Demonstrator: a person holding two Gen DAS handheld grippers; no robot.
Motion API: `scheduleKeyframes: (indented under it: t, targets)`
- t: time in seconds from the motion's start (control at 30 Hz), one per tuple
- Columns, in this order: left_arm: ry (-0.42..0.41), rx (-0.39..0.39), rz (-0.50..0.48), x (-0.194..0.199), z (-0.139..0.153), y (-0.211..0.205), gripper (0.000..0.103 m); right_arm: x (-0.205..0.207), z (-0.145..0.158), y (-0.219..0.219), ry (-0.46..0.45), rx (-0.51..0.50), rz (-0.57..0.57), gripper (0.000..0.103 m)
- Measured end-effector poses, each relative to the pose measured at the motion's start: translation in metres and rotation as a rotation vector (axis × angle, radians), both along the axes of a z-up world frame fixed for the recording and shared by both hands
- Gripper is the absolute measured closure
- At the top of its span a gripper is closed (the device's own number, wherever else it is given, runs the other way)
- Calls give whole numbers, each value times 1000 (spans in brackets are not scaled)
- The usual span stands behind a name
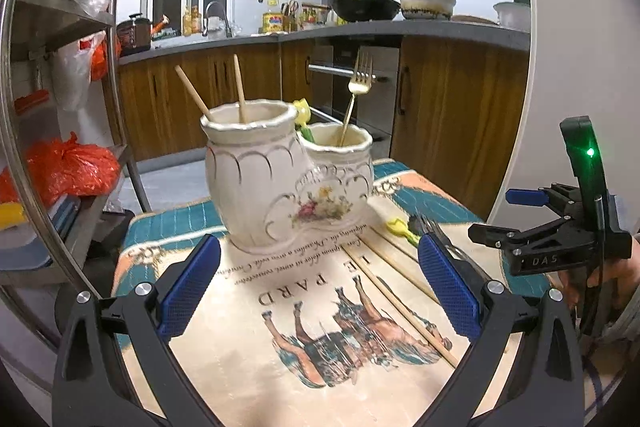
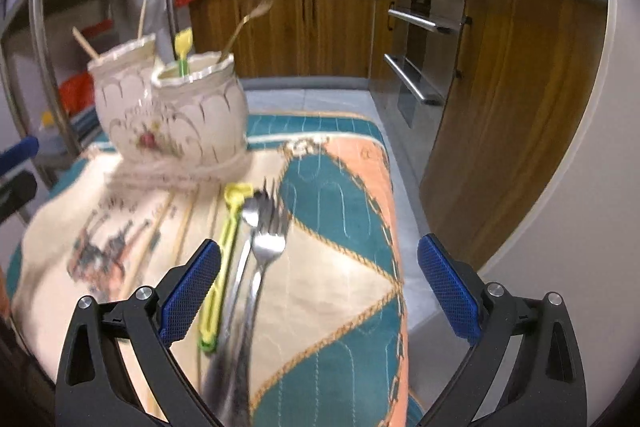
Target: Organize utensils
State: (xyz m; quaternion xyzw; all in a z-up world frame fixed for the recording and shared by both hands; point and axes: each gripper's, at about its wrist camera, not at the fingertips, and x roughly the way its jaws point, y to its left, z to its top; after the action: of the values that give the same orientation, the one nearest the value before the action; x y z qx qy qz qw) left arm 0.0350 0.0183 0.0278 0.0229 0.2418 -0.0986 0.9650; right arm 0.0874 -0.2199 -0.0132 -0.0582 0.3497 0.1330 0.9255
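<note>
Ceramic holder [image 1: 280, 179] on the cloth-covered counter [image 2: 340, 267] is already loaded with two chopsticks [image 1: 240, 89], a gold fork [image 1: 354, 95] and a yellow utensil [image 2: 182, 51]. Chopsticks [image 1: 404, 303], silver fork [image 2: 268, 247], spoon [image 2: 250, 217] and yellow utensil [image 2: 224, 259] are left lying beside it. Left gripper [image 1: 320, 287] and right gripper [image 2: 320, 291] are held apart, empty.

Cloth-covered table [image 1: 424, 199] bearing twin ceramic holder [image 1: 280, 187], loose chopsticks [image 1: 404, 307], yellow-green spoon [image 2: 222, 267], steel fork [image 2: 268, 247], steel spoon [image 2: 250, 215].

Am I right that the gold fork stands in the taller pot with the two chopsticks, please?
Not quite: the gold fork stands in the shorter pot, beside the yellow utensil. The two chopsticks alone stand in the taller pot, as the left wrist view shows.
</note>
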Motion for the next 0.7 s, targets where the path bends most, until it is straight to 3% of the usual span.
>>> scheduleKeyframes:
  t: [0.3,0.5,0.7]
  targets:
    - [37,33,-23,1,-11,-12,6,5,-11,1,77,-19,12,10]
    - [45,41,-26,3,-12,-15,6,5,-14,7,122,7,51,42]
    - [51,56,-34,4,-14,-21,6,1,-13,14,147,26,102,61]
